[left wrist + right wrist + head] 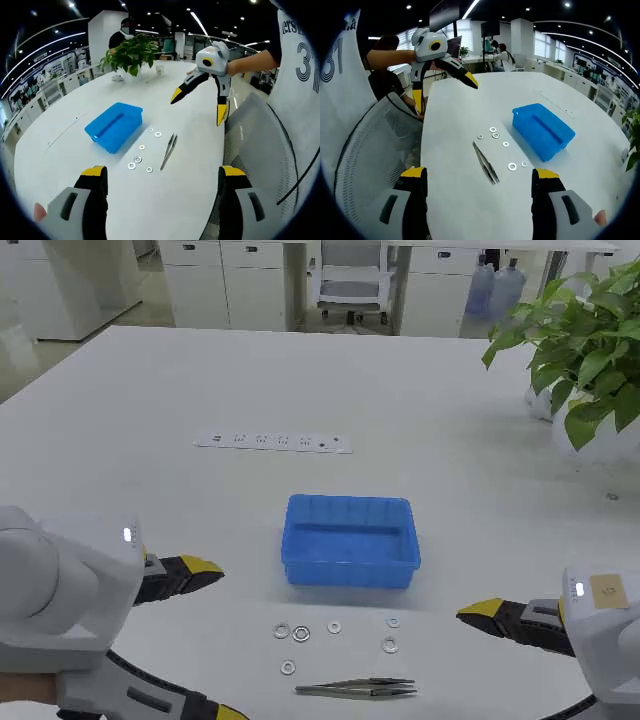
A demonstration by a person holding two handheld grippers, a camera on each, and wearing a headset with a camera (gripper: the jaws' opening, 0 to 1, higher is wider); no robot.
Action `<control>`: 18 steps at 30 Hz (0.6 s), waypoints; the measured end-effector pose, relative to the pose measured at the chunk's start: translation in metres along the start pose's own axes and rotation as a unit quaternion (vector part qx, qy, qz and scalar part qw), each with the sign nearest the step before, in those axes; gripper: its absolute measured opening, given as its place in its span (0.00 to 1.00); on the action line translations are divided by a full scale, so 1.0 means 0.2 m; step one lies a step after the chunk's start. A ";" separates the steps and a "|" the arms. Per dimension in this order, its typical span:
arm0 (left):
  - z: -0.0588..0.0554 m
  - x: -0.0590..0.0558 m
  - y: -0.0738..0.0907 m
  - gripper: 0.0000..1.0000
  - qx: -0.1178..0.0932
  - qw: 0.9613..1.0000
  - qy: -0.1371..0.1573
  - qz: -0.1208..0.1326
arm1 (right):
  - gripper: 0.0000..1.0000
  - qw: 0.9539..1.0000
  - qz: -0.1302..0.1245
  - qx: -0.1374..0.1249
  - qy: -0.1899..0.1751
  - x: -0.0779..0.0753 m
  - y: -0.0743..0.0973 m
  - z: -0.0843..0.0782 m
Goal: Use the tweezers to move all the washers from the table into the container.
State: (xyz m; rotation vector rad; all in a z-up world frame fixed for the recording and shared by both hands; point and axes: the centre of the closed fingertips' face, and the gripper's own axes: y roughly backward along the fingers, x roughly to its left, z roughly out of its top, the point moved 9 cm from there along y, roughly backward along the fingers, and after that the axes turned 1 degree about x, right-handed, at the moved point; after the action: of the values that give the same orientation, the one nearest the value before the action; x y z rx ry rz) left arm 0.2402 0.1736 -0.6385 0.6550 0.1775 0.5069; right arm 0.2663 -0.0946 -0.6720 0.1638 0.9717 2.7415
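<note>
Several small metal washers (pixel 301 633) lie scattered on the white table, just in front of the blue container (pixel 350 540). The tweezers (pixel 357 687) rest flat near the table's front edge, with nothing holding them. My left gripper (pixel 220 638) hovers open to the left of the washers. On the right, one yellow fingertip (pixel 478 612) of my right gripper points at them. The left gripper view has its own gripper (pixel 162 171) open, with the tweezers (pixel 169 150), washers (pixel 137 159) and container (pixel 114 125) ahead. My right gripper (pixel 479 174) is open short of the tweezers (pixel 486 162), washers (pixel 495 135) and container (pixel 542 130).
A white power strip (pixel 272 441) lies on the table beyond the container. A leafy potted plant (pixel 585 350) stands at the far right. A grey mesh chair (pixel 260 150) sits against the table's near edge.
</note>
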 end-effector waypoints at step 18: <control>-0.03 -0.02 0.00 0.95 0.002 1.000 0.010 -0.005 | 0.86 1.000 -0.003 -0.005 -0.012 0.01 0.02 -0.01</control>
State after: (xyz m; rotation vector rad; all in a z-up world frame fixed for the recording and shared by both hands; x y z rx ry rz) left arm 0.2356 0.1745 -0.6430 0.6531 0.2001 0.5027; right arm 0.2626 -0.0980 -0.6713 0.1904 0.9517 2.7324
